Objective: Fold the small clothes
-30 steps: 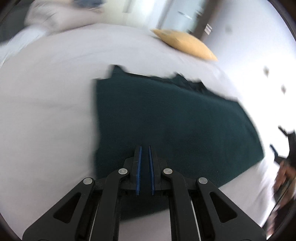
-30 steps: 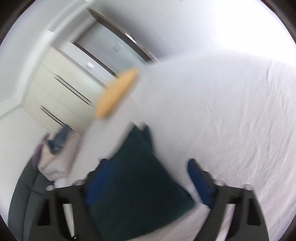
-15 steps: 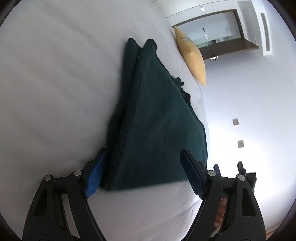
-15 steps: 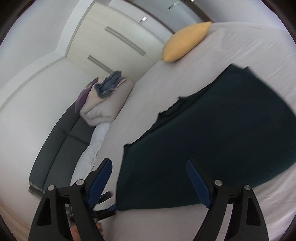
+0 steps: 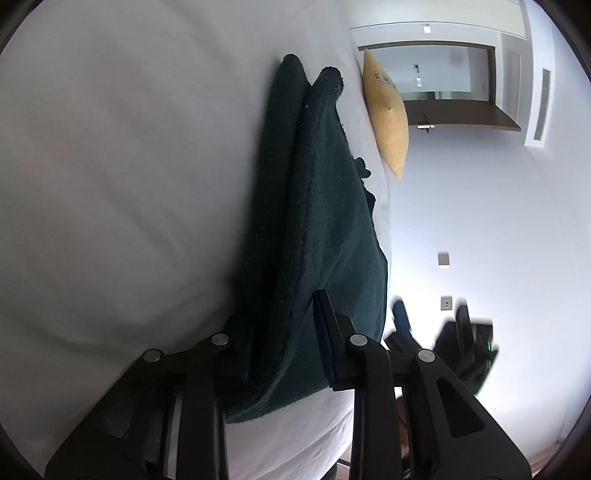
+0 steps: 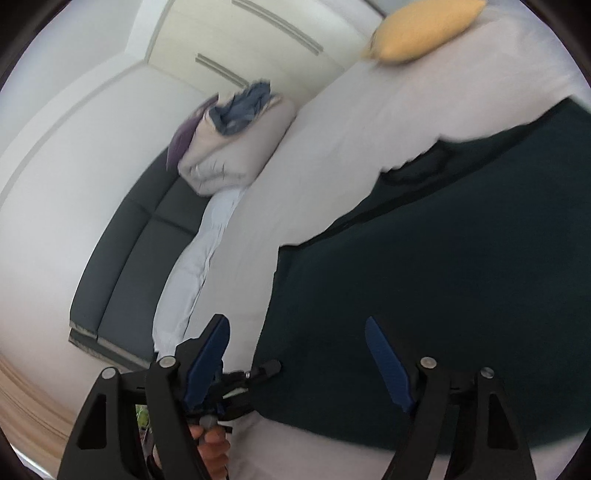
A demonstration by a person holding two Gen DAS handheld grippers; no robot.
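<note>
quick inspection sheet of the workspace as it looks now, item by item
surface: white bed sheet, smooth, a few creases
job's things: dark green garment lying on the bed, its near edge bunched up in the left wrist view
clutter: yellow pillow at the far end of the bed; rolled duvet with blue clothes on top, on the grey sofa
grippers: left gripper closing, garment edge between its jaws; right gripper open, closing slightly, over the garment's corner, nothing pinched
cables: nothing seen
surroundings: white walls, wardrobe doors, wood floor
</note>
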